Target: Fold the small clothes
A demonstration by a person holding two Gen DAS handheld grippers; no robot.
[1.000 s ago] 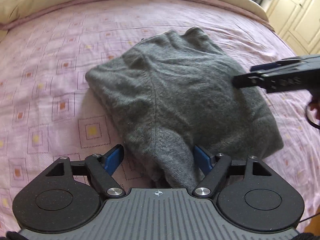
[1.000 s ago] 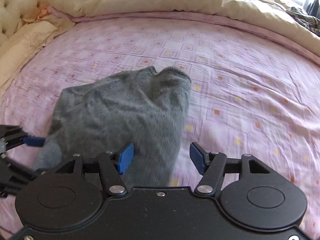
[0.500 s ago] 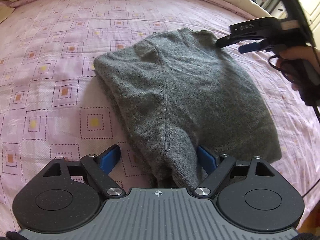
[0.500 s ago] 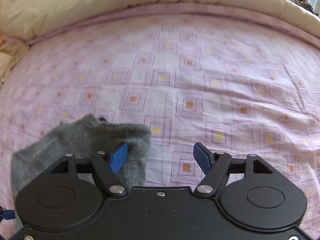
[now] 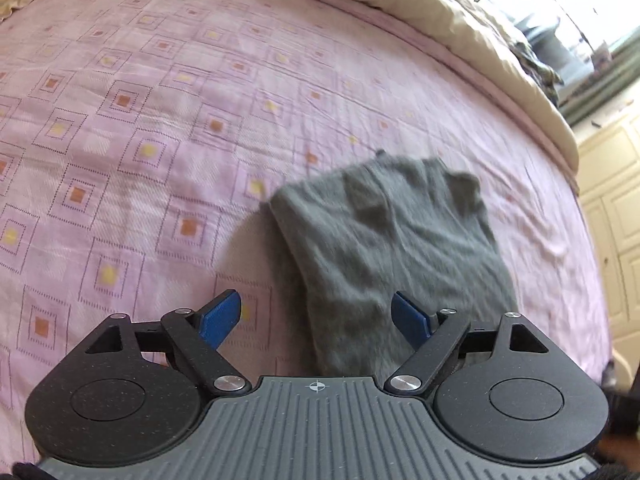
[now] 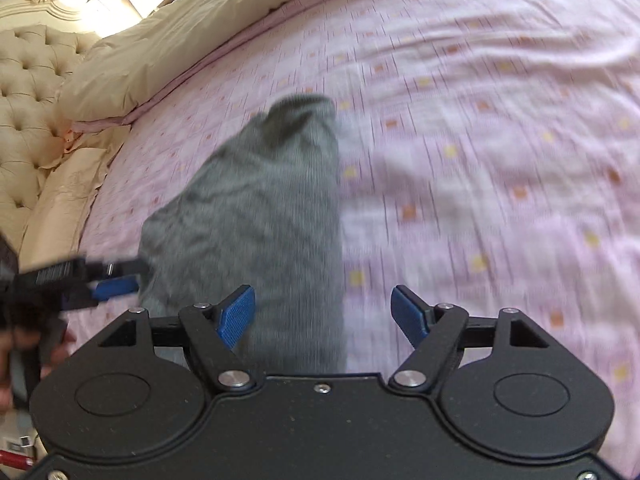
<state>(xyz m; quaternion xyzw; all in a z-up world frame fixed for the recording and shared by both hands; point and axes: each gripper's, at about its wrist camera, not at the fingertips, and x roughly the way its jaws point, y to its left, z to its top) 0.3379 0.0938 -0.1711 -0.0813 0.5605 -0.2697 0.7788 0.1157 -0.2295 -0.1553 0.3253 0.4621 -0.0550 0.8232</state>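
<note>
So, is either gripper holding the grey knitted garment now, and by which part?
Nothing is held. The left gripper and right gripper are both open, and the folded grey knitted garment lies free on the pink patterned bedsheet.

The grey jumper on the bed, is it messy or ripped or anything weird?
No rips show. The grey jumper lies folded on the pink bedspread, but its surface is wrinkled and its far edge is bunched up and uneven. Both pictures are blurry, so small flaws could hide.

Pink patterned bedspread (image 5: pixel 160 128), cream duvet (image 6: pixel 192 52), tufted headboard (image 6: pixel 28 92), cream cupboard doors (image 5: pixel 616 216)
</note>
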